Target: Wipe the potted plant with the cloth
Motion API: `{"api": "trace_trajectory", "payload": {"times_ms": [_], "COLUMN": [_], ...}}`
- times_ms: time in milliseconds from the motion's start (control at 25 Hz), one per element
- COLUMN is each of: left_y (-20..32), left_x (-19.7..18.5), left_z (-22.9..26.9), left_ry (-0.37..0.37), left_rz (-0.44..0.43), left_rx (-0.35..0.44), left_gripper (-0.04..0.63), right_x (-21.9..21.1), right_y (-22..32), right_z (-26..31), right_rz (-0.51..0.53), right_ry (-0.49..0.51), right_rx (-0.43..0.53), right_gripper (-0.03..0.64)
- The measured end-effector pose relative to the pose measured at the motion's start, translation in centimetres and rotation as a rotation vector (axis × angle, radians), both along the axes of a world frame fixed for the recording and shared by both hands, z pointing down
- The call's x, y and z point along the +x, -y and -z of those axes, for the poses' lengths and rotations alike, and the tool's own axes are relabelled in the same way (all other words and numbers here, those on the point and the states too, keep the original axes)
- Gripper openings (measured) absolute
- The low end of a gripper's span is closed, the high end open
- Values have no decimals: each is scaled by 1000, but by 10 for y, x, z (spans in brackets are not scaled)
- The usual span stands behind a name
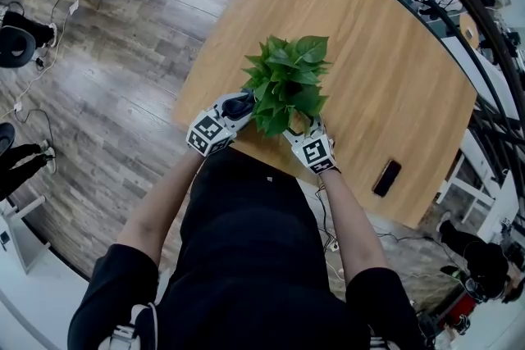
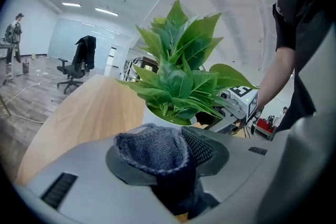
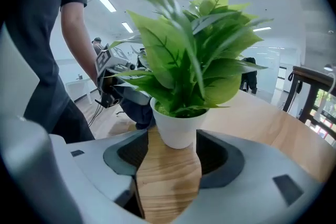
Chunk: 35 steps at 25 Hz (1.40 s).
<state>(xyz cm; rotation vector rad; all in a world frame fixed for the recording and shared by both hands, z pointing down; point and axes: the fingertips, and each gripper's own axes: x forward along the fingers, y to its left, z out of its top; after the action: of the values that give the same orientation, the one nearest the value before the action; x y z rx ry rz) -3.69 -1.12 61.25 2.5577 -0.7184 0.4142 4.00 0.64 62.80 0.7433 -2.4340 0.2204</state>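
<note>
Plainly, the left gripper [image 2: 176,149] has its jaws pressed together on a blue-grey cloth [image 2: 152,148], which bunches up in a soft fold over the jaw tips. Just beyond that cloth stands the potted plant [image 2: 178,78], upright, with broad green leaves spreading over the rim of its white pot [image 3: 177,126]. The cloth is near the pot's rim, though I cannot tell if it touches a leaf.

The right gripper [image 3: 170,157] has its jaws wide apart and grips nothing. The pot sits right at the mouth of those jaws, between their tips (whether either tip touches the pot's wall is too close to call). Bare wood shows between the jaws behind the pot.

From the head view, the plant stands near the near edge of a light wooden table [image 1: 394,78], just in front of the person, who wears a black top. The two grippers flank the plant, the left one at its left side with its tip under the outer leaves, the right one at its right side and slightly nearer the person. A dark phone [image 1: 387,178] lies flat on the table, well apart from the plant, off to the right near the table's edge. The table stands on a grey plank floor [image 1: 123,94].
</note>
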Motion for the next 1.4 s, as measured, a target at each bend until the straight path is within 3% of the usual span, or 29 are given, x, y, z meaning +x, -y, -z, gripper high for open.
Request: {"api": "trace_trajectory", "payload": {"times_ms": [320,640,920,1160,1400], "left_y": [0,-10,-3,-4,-4], "left_x": [4,12,3,-2,3], "left_z": [-4,-3,-3,-2,-6], "left_ry": [12,-20,6,-10,-7], "left_rz": [-31,-11,-18,5,-2], "left_rx": [5,-37,4,-23,-9], "left_gripper": [167,173,173,173,173], "right_x": [-6,-4,-8,1,-7], "right_y": [28,24,4,15,21], "right_z": [10,4,6,11,11], "right_rz": [58,2,17,-18,78], "right_ry": [-36,-7,14,46,-13], "right_rx": [45,28,-5,-2,27], "right_gripper": [270,270,270,270,270]}}
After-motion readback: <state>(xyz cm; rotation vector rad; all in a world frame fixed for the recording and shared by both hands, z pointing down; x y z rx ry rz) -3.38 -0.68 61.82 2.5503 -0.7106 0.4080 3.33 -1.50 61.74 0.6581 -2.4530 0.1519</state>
